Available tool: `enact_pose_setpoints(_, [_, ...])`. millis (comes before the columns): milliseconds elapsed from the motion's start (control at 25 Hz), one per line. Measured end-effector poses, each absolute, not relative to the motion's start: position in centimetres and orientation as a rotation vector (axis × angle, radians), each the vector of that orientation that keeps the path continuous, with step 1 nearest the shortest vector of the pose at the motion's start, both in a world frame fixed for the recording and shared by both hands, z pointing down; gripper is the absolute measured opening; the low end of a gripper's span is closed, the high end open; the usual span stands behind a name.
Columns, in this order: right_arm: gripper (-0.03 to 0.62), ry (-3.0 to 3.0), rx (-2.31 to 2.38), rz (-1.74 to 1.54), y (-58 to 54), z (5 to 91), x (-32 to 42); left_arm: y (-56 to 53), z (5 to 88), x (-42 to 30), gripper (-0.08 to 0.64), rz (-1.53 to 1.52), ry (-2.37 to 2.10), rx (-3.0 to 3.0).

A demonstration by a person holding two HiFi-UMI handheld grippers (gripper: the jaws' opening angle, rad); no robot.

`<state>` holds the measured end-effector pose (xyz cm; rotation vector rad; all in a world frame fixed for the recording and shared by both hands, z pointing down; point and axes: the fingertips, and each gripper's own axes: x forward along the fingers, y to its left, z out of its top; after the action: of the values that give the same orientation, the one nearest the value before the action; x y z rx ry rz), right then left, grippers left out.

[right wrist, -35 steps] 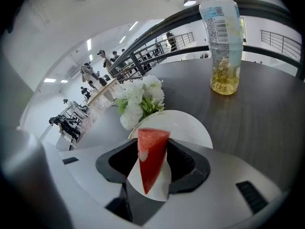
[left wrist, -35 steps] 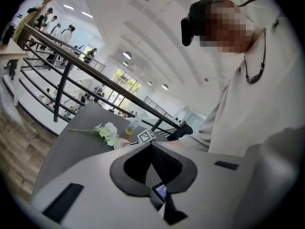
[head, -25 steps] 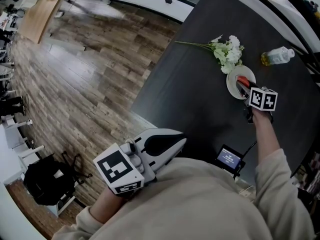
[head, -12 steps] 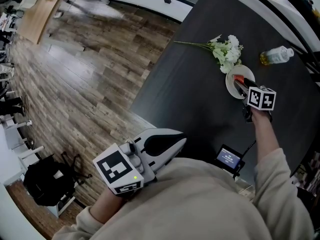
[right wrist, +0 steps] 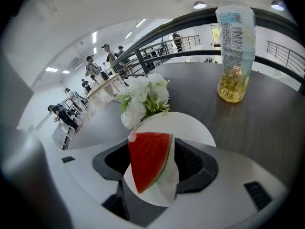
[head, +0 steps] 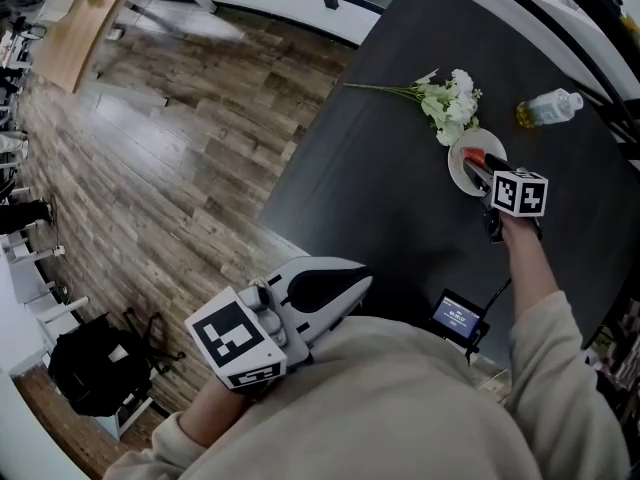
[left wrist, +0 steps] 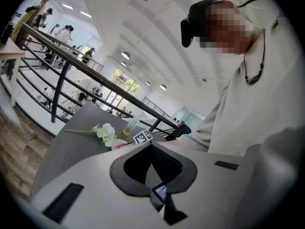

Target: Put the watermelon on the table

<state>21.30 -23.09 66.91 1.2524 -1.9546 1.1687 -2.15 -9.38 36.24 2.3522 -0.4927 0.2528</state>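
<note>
A wooden floor [head: 170, 168] fills the left side of the head view, and a dark table [head: 400, 168] runs across the right. The person's pale sweater [head: 420, 408] takes up the bottom of that view. A black bag [head: 95, 363] lies on the floor at the lower left.

The left gripper [head: 366, 281] is held close to the body, off the near edge of the table. In its own view its jaws meet at the tips, with nothing between them.

The right gripper [head: 482, 176] reaches out over the table on an outstretched arm, angled down at a white plate [head: 460, 173]. Its marker cube [head: 520, 192] faces up. Its jaws have just been opening and now stand wide. The watermelon [right wrist: 147, 161], a red wedge with a thin green rind, stands between them, resting on the plate rather than on the bare table. White plate shows between the rind and the right pad, so that pad is clear of the slice. Whether the left pad touches the red side cannot be told.

A bunch of white flowers [head: 450, 103] lies on the table just beyond the plate, its stems pointing away to the left. A clear bottle [head: 548, 110] with yellowish liquid in it lies on its side to the right of the flowers. A small lit screen [head: 460, 315] sits at the near table edge, below the right arm.
</note>
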Motion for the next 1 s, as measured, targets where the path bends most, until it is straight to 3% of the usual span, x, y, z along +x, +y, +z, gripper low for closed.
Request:
enact_pose_setpoints(760, [0.253,-2.095,1.365,0.926,-18.7,53.4,21.9,-10.3,30.6,2.1,0.003,0.154,-0.263,2.475])
enact_pose_setpoints(1000, [0.085,-2.319,1.400,0.868,-15.2,45.5,22.0,-10.2,28.1,4.2,0.003,0.113,-0.163,2.521])
